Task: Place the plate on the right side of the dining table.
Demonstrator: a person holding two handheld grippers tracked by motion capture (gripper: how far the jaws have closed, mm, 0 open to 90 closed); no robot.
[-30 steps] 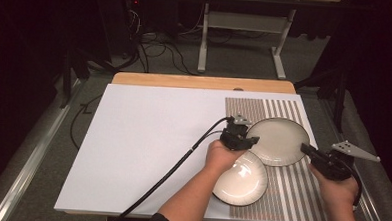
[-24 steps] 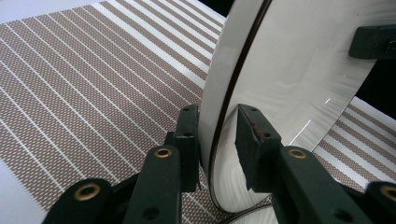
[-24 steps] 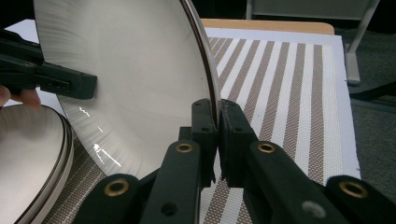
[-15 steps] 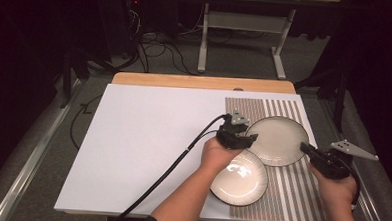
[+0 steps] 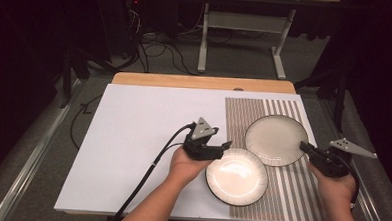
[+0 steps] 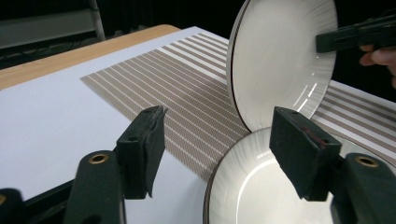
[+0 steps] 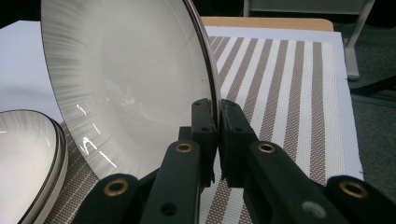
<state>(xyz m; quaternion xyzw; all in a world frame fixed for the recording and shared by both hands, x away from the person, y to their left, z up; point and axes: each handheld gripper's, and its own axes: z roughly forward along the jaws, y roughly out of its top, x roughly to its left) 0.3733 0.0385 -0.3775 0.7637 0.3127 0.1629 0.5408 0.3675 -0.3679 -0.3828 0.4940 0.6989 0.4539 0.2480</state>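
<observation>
A white surface carries a striped mat on its right part, with a wooden strip along its far edge. Beyond it, on the grey floor, black cables lie beside a white metal frame.

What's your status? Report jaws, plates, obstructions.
Left gripper jaws just opened, empty beside near plate. Right gripper shut on far plate rim, tilted. Nothing in the way.
</observation>
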